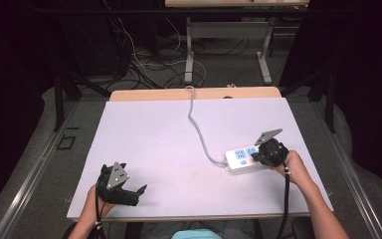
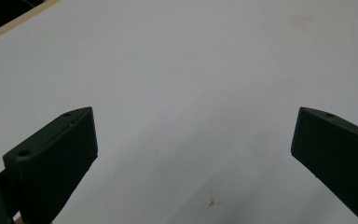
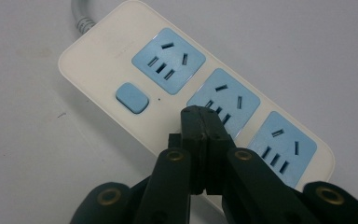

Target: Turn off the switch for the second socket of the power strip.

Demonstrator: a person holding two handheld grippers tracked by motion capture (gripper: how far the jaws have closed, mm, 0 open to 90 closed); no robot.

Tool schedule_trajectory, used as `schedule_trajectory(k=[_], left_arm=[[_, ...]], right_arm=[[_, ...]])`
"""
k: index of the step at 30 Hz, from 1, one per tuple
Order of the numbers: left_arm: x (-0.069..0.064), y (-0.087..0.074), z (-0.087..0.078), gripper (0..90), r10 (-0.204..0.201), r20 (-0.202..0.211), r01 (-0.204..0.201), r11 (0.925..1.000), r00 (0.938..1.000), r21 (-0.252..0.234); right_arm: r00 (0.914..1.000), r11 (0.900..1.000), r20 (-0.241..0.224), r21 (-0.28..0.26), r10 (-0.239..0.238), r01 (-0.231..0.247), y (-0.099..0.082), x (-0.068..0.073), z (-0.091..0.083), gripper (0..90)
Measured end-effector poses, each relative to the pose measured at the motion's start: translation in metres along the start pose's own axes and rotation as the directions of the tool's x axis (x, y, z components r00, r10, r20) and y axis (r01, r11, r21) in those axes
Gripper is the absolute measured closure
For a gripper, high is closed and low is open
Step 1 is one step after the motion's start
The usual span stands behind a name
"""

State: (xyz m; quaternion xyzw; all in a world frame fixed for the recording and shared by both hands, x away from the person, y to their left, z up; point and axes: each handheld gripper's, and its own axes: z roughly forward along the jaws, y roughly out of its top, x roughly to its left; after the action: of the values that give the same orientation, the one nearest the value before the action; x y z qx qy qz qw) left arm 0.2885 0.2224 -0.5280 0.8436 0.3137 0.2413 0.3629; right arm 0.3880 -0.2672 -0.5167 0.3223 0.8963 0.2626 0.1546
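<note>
White power strip at the right of the tabletop, right gripper clenched over it.

High view: the power strip (image 1: 242, 160) lies on the matte white tabletop (image 1: 154, 144), its grey cable (image 1: 197, 127) curving to the far edge; the right gripper (image 1: 256, 156) sits on it, the left gripper (image 1: 137, 191) rests near the front-left, released. Left gripper view: jaws spread wide over bare surface. Right gripper view: three pale-blue sockets and a rounded blue switch (image 3: 132, 97) on glossy cream plastic; faint embossed lettering is unreadable; jaws pressed together, empty, over the middle socket (image 3: 223, 101).

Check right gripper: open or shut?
Shut: the right gripper has its jaws pressed together, nothing between, tips over the power strip.
</note>
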Motion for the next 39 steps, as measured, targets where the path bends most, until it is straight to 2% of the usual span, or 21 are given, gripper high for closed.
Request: schedule_trajectory(k=[1,2,3,7,10,21,22,23,24,25,30,32,33,39], left_arm=[[0.0000,-0.0001,0.0000,0.2,0.001,0.001,-0.001,1.0000,1.0000,0.000],[-0.0001,0.0000,0.0000,0.2,0.001,0.001,-0.001,1.0000,1.0000,-0.001],[-0.0001,0.0000,0.0000,0.2,0.001,0.001,-0.001,1.0000,1.0000,0.000],[-0.0001,0.0000,-0.0001,0.2,0.001,0.001,-0.001,1.0000,1.0000,0.000],[0.0000,0.0001,-0.0003,0.2,0.001,0.002,-0.001,1.0000,1.0000,0.003],[0.0002,0.0002,-0.0002,0.2,0.001,0.000,-0.001,1.0000,1.0000,0.005],[0.0001,0.0002,-0.0003,0.2,0.001,-0.001,-0.001,1.0000,1.0000,0.007],[0.0001,0.0001,-0.0002,0.2,0.001,0.000,-0.001,1.0000,1.0000,0.005],[-0.0001,-0.0001,0.0001,0.2,0.000,-0.002,0.000,1.0000,1.0000,-0.001],[-0.0001,-0.0001,0.0000,0.2,0.000,-0.002,0.000,1.0000,1.0000,-0.001],[0.0003,0.0004,0.0001,0.2,0.006,0.000,-0.006,0.9999,1.0000,0.008],[-0.0001,0.0005,0.0006,0.2,0.003,0.002,-0.003,1.0000,1.0000,0.004],[-0.0001,0.0005,0.0006,0.2,0.003,0.002,-0.003,1.0000,1.0000,0.004],[0.0002,0.0006,0.0003,0.2,0.008,0.001,-0.008,0.9999,1.0000,0.009]], right_arm=[[1.0000,0.9989,0.005,-0.047,0.002,-0.001,-0.0012,-0.0001,0.0026,90.0],[0.9999,1.0000,0.015,0.000,-0.001,0.001,0.0003,0.0001,-0.0002,90.0],[1.0000,0.9999,0.005,0.016,0.004,-0.004,0.0007,0.0006,-0.0007,90.0],[0.9998,0.9999,0.017,0.008,0.011,-0.011,0.0006,0.0010,0.0001,90.0],[0.9997,0.9997,0.006,0.006,0.022,-0.022,0.0008,0.0012,0.0006,90.0],[0.9999,0.9998,0.002,0.013,0.016,-0.016,0.0017,0.0006,0.0009,90.0],[0.9997,0.9995,0.014,0.024,0.018,-0.019,0.0020,0.0007,0.0009,90.0],[0.9993,0.9998,0.032,0.007,0.017,-0.017,0.0015,0.0004,0.0024,90.0],[0.9992,0.9996,0.037,0.023,0.014,-0.015,0.0016,-0.0003,0.0014,90.0],[0.9992,0.9992,0.029,0.029,0.026,-0.027,0.0012,-0.0003,0.0005,90.0],[0.9990,0.9994,0.038,0.024,0.023,-0.023,0.0011,0.0010,0.0011,90.0],[0.9992,0.9995,0.028,0.014,0.028,-0.028,0.0002,-0.0001,0.0013,90.0],[0.9987,0.9993,0.042,0.019,0.030,-0.031,0.0000,-0.0002,0.0008,90.0],[0.9985,0.9992,0.043,0.018,0.033,-0.034,0.0000,0.0004,0.0009,90.0]])
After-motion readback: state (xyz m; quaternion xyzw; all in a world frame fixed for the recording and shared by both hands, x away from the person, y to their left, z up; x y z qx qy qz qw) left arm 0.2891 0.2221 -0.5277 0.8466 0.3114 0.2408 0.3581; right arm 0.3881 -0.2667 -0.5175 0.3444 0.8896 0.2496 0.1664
